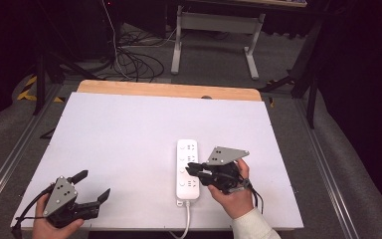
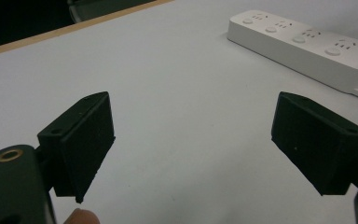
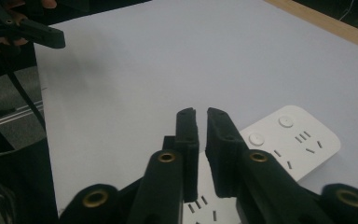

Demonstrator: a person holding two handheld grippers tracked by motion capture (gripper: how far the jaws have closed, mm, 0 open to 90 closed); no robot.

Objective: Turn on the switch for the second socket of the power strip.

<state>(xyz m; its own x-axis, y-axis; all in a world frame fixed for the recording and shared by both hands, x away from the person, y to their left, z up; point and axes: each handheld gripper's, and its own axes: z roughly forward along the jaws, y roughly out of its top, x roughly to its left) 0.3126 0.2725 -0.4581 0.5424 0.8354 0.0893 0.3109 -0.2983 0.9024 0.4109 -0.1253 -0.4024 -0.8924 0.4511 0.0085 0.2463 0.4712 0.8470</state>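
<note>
High view overhead, facing forward-down; claw views low, close; all share power strip (image 1: 187,170).

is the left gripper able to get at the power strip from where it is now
Probably yes. The left gripper sits open near the table's front left, and only bare white tabletop lies between it and the power strip. The right gripper, shut, hovers at the strip's right side.

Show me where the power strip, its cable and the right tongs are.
power strip (image 1: 187,169): high view, middle of its white top face.
cable (image 1: 186,225): high view, white cord leaving its near end.
right tongs (image 1: 190,168): high view, between the tips.
</note>
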